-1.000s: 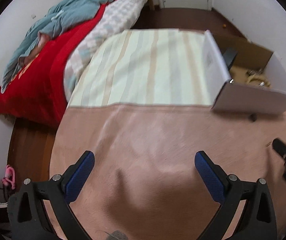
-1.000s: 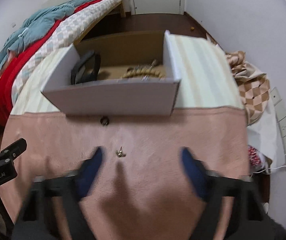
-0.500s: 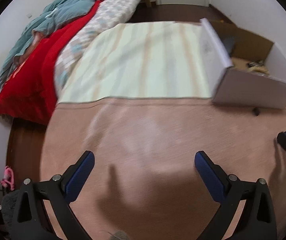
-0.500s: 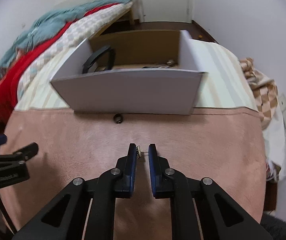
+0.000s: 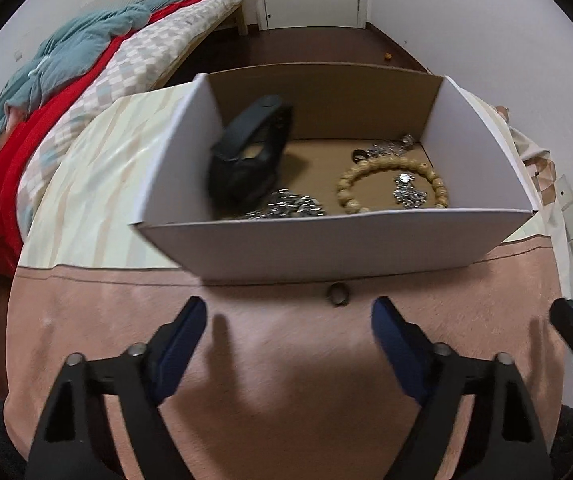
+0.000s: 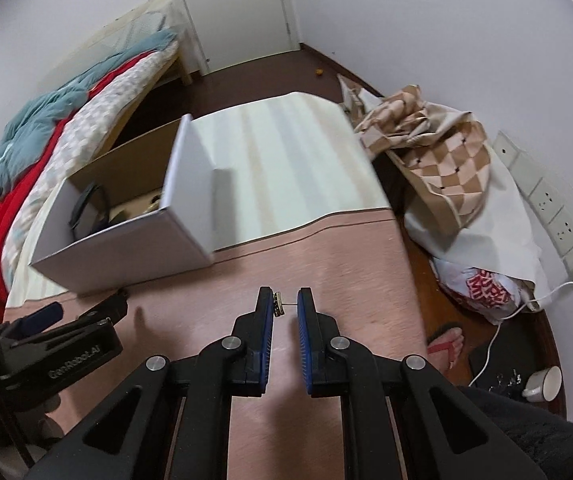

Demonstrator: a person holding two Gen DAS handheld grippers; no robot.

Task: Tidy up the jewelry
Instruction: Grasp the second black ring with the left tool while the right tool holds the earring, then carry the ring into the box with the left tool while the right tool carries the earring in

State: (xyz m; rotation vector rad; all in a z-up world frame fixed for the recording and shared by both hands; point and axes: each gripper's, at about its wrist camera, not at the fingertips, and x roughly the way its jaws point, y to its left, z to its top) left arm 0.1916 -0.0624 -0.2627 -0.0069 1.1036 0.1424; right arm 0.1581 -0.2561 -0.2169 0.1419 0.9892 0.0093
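Your right gripper pinches a small earring between its fingertips. Your left gripper gapes wide, a dark ring between its tips; the white box stands just beyond.

Home bedroom, bed w/ rumpled quilts, door, wall sockets

Both wrist views low over pink cloth, sharing box

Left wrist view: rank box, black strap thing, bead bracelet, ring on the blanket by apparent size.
1. box
2. black strap thing
3. bead bracelet, somewhat smaller than the strap thing, though it lies flat, so that gap is unsure
4. ring, far smallest
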